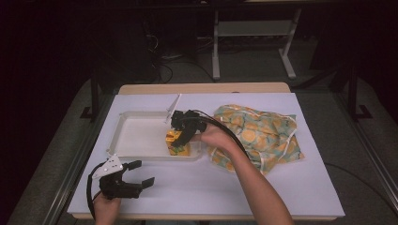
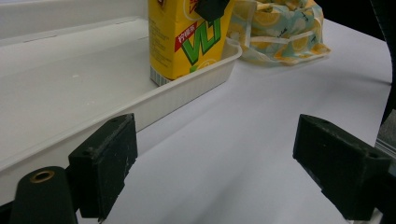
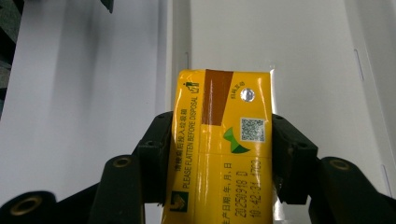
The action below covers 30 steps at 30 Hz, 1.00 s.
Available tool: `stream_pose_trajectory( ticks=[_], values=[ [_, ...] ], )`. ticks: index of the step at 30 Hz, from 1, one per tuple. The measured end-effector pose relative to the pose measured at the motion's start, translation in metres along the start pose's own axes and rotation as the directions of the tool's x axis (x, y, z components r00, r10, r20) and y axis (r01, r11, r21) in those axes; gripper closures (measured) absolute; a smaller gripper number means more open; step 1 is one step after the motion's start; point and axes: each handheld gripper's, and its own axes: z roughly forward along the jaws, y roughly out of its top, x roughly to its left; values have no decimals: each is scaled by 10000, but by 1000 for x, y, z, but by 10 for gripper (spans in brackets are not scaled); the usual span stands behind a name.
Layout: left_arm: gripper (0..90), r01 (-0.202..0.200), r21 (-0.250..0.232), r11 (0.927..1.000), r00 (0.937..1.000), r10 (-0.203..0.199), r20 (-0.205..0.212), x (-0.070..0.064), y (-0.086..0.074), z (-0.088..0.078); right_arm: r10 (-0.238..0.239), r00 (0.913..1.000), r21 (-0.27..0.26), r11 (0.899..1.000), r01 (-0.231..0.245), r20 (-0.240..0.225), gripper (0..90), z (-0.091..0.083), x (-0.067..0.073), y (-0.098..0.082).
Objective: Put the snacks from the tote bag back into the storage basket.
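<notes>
High view is showing us working at a white-covered table (image 1: 281,187), with our right gripper (image 1: 180,136) reaching from the centre of the frame into the near right corner of a shallow white plastic tray (image 1: 136,133). We are holding a yellow rectangular drink carton (image 1: 177,143) there; it is standing upright on the tray floor, right beside the tray's rim. Along the right gripper view, the two black jaws are lying against the carton's (image 3: 219,140) two narrow sides at the middle of the frame, pinching it between them. At the lower left of the high view, our left gripper (image 1: 141,176) is resting over the bare table surface just outside the tray's near edge, its jaws spread wide with nothing between them. To the right of the tray, a crumpled cloth bag printed with orange slices (image 1: 258,136) is lying on the table.
</notes>
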Motion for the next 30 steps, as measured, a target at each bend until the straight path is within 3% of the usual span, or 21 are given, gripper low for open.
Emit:
stream_pose_trajectory(
  ticks=[23,25,26,28,30],
  values=[
    [134,1,28,10000,10000,-1,4,0,0,0,-264,9996,-130,9996,264,33,474,0,3,-1],
    [134,4,1,10000,10000,-4,2,0,0,1,-241,9997,-151,9996,242,37,466,0,3,-1],
    [134,24,0,10000,10000,-24,-2,0,0,1,47,10000,-208,9998,-47,9,401,0,3,-1],
    [134,1,41,10000,10000,-1,2,0,0,0,182,9998,-359,9992,-187,-130,394,-1,3,-1],
    [134,-13,52,10000,10000,12,5,0,0,1,39,10000,-361,9993,-38,13,390,-3,6,1]
  ],
)
